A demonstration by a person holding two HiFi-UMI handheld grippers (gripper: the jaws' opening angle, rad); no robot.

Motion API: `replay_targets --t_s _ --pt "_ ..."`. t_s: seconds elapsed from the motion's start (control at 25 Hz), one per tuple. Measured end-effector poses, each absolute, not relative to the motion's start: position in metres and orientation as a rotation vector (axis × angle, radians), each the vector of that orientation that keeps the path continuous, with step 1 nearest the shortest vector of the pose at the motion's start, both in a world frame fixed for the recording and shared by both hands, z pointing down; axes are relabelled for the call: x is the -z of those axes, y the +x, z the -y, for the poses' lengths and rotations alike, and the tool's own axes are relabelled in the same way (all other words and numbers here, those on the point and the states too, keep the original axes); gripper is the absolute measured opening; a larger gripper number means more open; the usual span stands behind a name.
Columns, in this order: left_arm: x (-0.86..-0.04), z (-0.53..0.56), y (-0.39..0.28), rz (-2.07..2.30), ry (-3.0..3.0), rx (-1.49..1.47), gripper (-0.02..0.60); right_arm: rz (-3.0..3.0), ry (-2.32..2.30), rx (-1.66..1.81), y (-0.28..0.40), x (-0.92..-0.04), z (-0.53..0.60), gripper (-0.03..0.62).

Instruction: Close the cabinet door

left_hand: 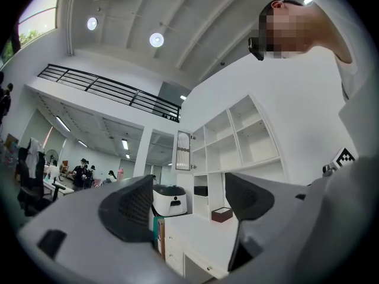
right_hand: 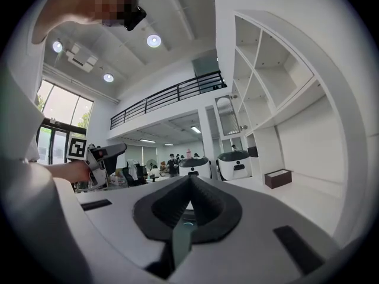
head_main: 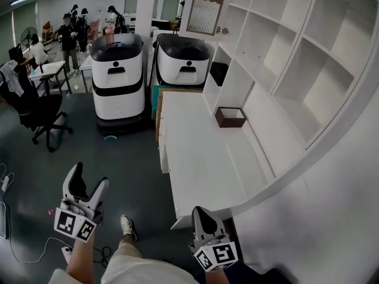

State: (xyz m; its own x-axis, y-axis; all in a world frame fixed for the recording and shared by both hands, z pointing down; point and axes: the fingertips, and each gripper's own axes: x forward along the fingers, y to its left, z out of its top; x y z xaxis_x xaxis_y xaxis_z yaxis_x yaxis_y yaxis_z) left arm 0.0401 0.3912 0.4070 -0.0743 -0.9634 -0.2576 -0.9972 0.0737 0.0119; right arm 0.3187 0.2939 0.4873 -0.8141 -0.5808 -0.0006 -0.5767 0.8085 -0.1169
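**Grippers low and near, cabinet door open at the far end**

Nearest, at the bottom of the head view, the left gripper [head_main: 89,176] hangs over the dark floor [head_main: 139,164], its jaws spread wide with nothing between them. Beside the near corner of the white counter [head_main: 201,158], the right gripper [head_main: 201,213] has its jaws pressed together and is empty. Farther along the counter sits a small brown box [head_main: 230,117]. Beyond it, two white machines [head_main: 118,70] stand side by side. Farthest, the ribbed-glass cabinet door [head_main: 208,7] stands swung out from the white shelving [head_main: 278,70], well apart from both grippers.
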Motion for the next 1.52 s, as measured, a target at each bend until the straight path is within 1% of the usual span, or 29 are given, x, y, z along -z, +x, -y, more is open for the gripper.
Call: replay_targets --t_s 0.2,0.36,0.56,0.72,1.0,1.16,1.32,1.52 --pt "-0.434 -0.316 -0.027 -2.173 -2.046 -0.315 0.362 -2.982 -0.991 0.159 0.256 -0.495 -0.236 -0.002" --pt "-0.442 -0.239 -0.102 -2.144 -2.107 -0.329 0.362 -2.977 -1.054 0.167 0.18 -0.492 -0.169 -0.002" --pt "-0.436 -0.148 -0.189 -2.05 -2.225 -0.366 0.362 -2.942 -1.125 0.198 0.08 -0.468 -0.083 -0.002" --pt "-0.426 -0.078 -0.233 -1.962 -2.305 -0.376 0.362 -2.91 -1.211 0.166 0.039 -0.449 -0.035 -0.002" --pt "-0.41 0.069 -0.257 -1.82 -2.398 -0.394 0.362 -2.802 -1.381 0.153 0.026 -0.442 0.066 -0.002" --pt "-0.394 0.175 -0.256 -1.746 -2.425 -0.372 0.362 -2.772 -1.382 0.112 0.017 -0.44 0.142 -0.002" --pt "-0.361 0.279 -0.253 -1.679 -2.423 -0.374 0.362 -2.758 -1.363 0.113 0.009 -0.436 0.217 -0.002" --pt "-0.338 0.382 -0.243 -1.594 -2.44 -0.366 0.362 -2.752 -1.371 0.103 0.009 -0.434 0.273 -0.002"
